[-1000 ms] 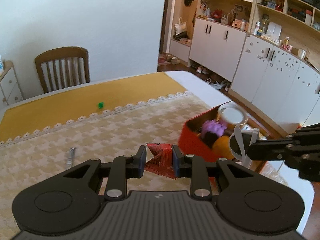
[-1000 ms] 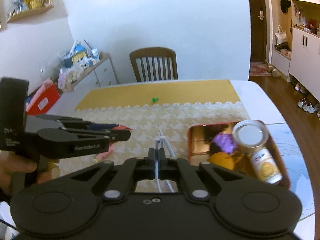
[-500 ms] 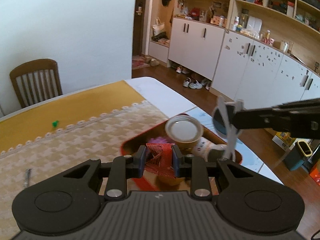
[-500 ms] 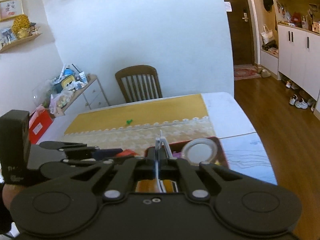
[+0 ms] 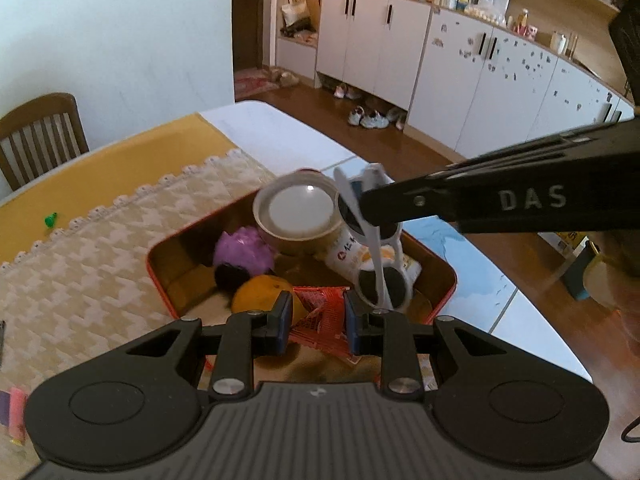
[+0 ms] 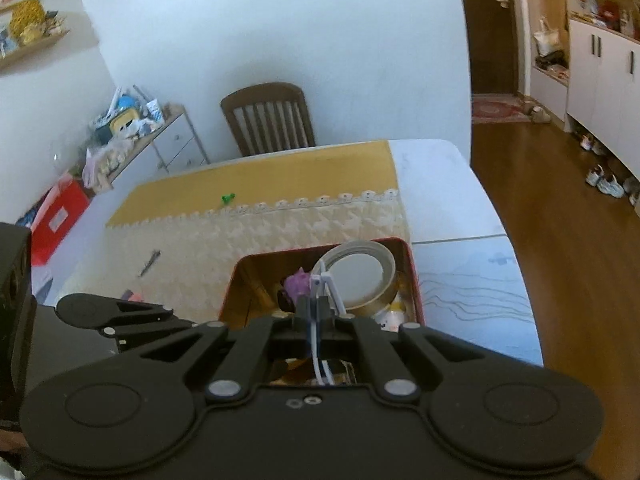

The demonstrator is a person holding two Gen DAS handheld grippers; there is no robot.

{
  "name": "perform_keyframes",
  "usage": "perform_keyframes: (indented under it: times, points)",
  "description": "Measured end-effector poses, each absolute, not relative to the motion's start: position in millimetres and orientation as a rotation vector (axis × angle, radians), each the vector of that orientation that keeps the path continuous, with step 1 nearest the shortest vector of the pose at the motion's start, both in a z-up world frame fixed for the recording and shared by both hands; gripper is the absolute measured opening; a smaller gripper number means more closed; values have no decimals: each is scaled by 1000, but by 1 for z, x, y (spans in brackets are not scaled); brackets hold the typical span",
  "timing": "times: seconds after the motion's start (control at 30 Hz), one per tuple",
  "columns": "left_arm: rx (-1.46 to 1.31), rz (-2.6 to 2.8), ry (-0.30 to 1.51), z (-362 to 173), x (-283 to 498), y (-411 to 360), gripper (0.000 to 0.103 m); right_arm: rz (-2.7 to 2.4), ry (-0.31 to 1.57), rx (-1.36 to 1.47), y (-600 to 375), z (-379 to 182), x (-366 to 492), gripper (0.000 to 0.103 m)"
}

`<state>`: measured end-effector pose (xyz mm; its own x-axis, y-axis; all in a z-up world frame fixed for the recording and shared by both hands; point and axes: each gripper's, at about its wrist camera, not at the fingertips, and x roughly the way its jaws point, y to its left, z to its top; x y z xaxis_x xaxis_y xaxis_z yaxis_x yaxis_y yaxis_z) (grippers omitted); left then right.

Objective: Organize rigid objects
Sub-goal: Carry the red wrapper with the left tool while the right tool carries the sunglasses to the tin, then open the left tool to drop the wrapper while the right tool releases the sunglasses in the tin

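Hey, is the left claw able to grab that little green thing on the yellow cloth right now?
Probably not: the left claw is shut on a red packet over the tin, and the green piece lies apart.

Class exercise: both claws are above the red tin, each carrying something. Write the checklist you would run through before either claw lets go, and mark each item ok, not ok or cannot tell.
1. Left claw grips the red mesh item: ok.
2. Right claw grips the white sunglasses: ok.
3. Both loads hang over the red tin: ok.
4. Free room in the tin beside the jar, purple toy and orange: cannot tell.
5. Claws clear of each other: ok.
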<state>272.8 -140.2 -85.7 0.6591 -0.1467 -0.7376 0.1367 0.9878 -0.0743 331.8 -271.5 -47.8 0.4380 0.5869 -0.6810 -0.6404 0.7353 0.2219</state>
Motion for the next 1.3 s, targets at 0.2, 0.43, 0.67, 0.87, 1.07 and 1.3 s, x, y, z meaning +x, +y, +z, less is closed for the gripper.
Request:
perform_keyframes:
  times: [0.2, 0.43, 0.67, 0.87, 1.07, 1.3]
  points:
    - [-11, -161, 867, -97, 282, -145, 26, 810, 870, -124, -261, -65, 342, 1]
    - [-16, -165, 915, -110, 293, -151, 26, 824, 915, -109, -255, -78, 351, 2]
    - [-19, -166, 958, -120, 300, -152, 26, 812, 960, -82, -257, -84, 357, 13]
    - [-61, -166, 990, -125, 303, -148, 26, 809, 960, -39, -266, -79, 358, 18]
    - [-63, -184, 969, -119, 298, -148, 27, 795, 962, -23, -271, -76, 356, 27]
    - [-63, -200, 926, -105, 284, -148, 29, 777, 944, -36, -277, -69, 345, 37]
